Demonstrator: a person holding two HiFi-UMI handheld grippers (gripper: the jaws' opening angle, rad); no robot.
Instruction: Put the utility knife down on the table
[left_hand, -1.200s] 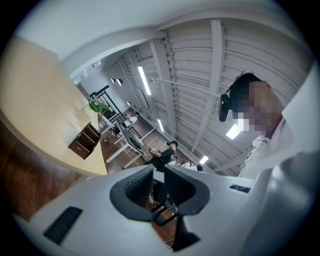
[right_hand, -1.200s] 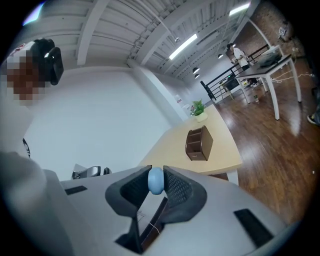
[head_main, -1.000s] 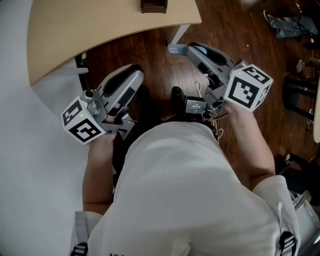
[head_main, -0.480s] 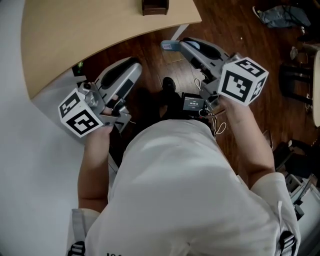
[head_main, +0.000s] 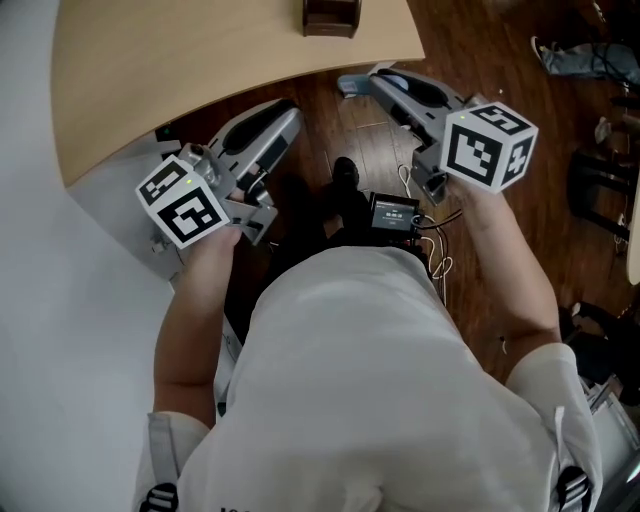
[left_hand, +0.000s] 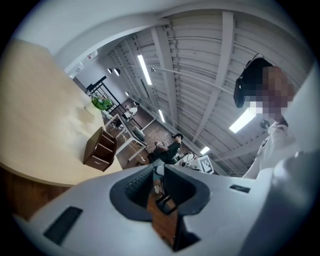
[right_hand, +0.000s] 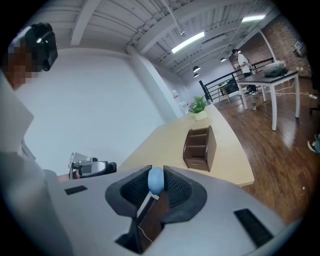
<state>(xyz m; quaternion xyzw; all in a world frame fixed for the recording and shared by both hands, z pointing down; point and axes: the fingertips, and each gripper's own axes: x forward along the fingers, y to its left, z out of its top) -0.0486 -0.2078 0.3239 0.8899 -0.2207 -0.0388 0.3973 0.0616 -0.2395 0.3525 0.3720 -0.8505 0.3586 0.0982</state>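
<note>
The utility knife (right_hand: 155, 179) is not on the surface (head_main: 200, 60) yet. The right tool (right_hand: 156, 172) is clamped on it, and a rounded pale blue end stands up between the ribbed pads. In the head view that pale end (head_main: 350, 88) pokes out past the tool's tip, over the wooden floor and just off the curved edge of the pale wooden surface. Near that edge, on top, stands a brown desk organiser (head_main: 331, 16). The left tool (left_hand: 159, 169) is lower and to the left. Its jaws are drawn together with nothing between them, and only a sliver of floor shows through. Most of the knife's body is hidden by the pads, so I cannot tell whether the blade is out or which way it faces. I judge it a light, rigid thing with a smooth casing that may slip or pivot if pinched only at one end. The safest hold is across the flat sides of the handle, well away from the blade end. Set down low and level on a bare stretch of surface, it should lie flat and not skid or roll toward the organiser.
</note>
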